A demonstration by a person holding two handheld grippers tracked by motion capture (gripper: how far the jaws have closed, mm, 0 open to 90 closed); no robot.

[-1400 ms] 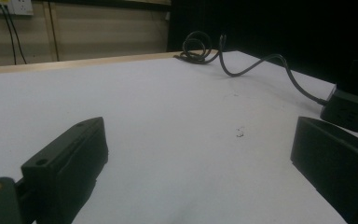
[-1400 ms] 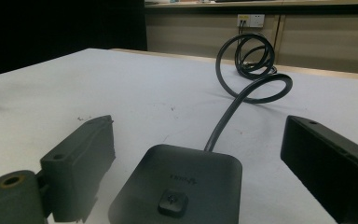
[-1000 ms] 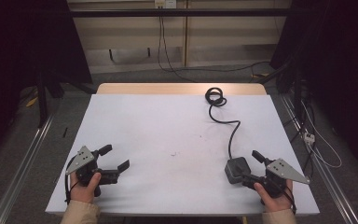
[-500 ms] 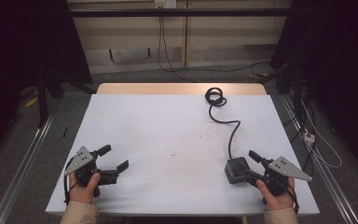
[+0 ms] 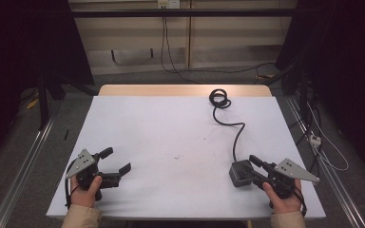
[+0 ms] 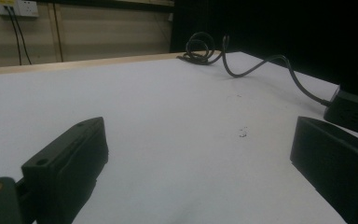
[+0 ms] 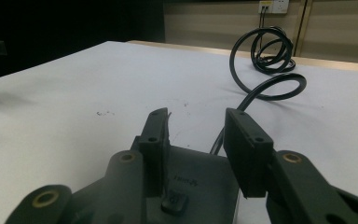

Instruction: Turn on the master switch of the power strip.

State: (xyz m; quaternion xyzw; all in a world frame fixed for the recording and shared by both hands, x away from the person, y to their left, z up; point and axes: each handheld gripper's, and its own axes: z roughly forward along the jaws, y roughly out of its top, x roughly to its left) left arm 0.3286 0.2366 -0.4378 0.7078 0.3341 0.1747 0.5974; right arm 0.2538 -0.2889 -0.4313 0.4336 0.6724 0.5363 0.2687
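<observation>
Your right hand-held gripper [image 5: 255, 166] lies low over the surface [image 5: 171, 133], near its close edge on your side, and your hand [image 5: 281, 197] holds it from behind. Its two jaws have just been closing, and the dark grey power adapter [image 5: 240, 174] sits between them. In the right gripper view [image 7: 196, 149] the jaws stand over the top of the adapter [image 7: 200, 182], one at each side of it, and there is still a gap between them. From these pictures you cannot tell if the pads already press on the sides of the adapter. The adapter rests flat on the surface, directly in front of this hand-held gripper.

From the far side of the adapter a black cable [image 5: 235, 130] runs away from the hand-held gripper, bends once on the white surface, and ends in a small coil [image 5: 218, 99] near the far edge.

Your left hand-held gripper [image 5: 115, 161] is well apart from the adapter, on the other side of the surface, also near the close edge. Its jaws stand wide open and nothing is between them; in the left gripper view [image 6: 200, 163] there is just bare white surface between the jaws. In that view the adapter [image 6: 352, 109] shows far off, beyond one of the jaws, with the cable [image 6: 261, 65] going away behind it.
</observation>
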